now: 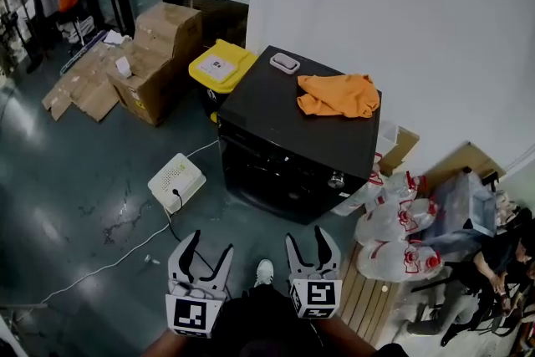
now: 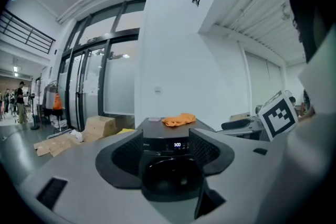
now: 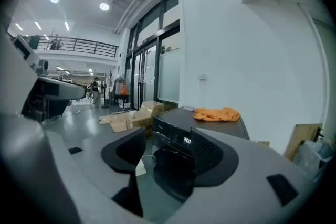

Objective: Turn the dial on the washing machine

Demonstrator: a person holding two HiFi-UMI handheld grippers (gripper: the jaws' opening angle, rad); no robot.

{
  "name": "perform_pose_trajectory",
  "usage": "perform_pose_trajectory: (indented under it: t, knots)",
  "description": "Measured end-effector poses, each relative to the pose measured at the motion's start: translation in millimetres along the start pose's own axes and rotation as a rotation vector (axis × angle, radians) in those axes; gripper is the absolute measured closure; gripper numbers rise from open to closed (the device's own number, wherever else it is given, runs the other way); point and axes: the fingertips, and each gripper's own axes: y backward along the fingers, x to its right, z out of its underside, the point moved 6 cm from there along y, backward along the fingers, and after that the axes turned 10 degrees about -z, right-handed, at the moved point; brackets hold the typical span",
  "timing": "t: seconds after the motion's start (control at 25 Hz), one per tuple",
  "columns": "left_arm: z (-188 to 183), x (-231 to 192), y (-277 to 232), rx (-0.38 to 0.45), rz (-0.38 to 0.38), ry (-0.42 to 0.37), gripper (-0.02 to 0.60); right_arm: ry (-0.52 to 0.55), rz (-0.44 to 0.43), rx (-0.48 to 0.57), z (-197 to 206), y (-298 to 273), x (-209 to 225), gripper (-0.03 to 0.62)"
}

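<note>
A black front-loading washing machine [image 1: 292, 138] stands against the white wall, with its silver dial [image 1: 336, 179] at the right end of the front panel. An orange cloth [image 1: 338, 94] lies on its top. Both grippers hover low in the head view, well short of the machine. My left gripper [image 1: 209, 245] is open and empty, and so is my right gripper [image 1: 308, 237]. In the left gripper view the machine [image 2: 170, 165] shows between the spread jaws, its display lit. The right gripper view frames the machine [image 3: 176, 157] and the cloth [image 3: 216, 113] the same way.
A yellow-lidded bin [image 1: 221, 65] and cardboard boxes [image 1: 155, 54] stand left of the machine. A white box [image 1: 176, 181] with a cable lies on the floor in front. Plastic bags [image 1: 393, 221] pile up at the right. A small grey object [image 1: 285, 62] rests on the machine top.
</note>
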Motion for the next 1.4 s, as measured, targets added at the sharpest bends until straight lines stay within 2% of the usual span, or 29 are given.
perform_pose_trajectory:
  t: [0.16, 0.28, 0.48, 0.64, 0.8, 0.96, 1.2, 1.4]
  knots:
    - [-9, 16, -55, 0.023, -0.033, 0.012, 0.318, 0.007, 0.018, -0.022, 0, -29, 54, 0.318]
    - [-19, 31, -90, 0.013, -0.036, -0.016, 0.315, 0.001, 0.033, -0.041, 4, -45, 91, 0.318]
    - [-25, 54, -129, 0.003, -0.008, -0.056, 0.314, -0.018, 0.077, -0.077, 16, -62, 139, 0.318]
    - [-18, 58, -152, -0.027, 0.022, -0.061, 0.311, -0.042, 0.129, -0.092, 23, -72, 159, 0.313]
    - [-10, 65, -185, -0.061, 0.089, -0.065, 0.310, -0.076, 0.181, -0.122, 31, -82, 173, 0.312]
    - [-18, 68, -230, -0.018, 0.197, -0.081, 0.310, -0.108, 0.263, -0.160, 35, -92, 184, 0.312]
    - [-19, 44, -283, -0.014, 0.296, -0.108, 0.310, -0.115, 0.369, -0.228, 38, -122, 188, 0.312]
    - [-6, 24, -314, -0.040, 0.348, -0.123, 0.310, -0.130, 0.432, -0.319, 57, -145, 191, 0.301]
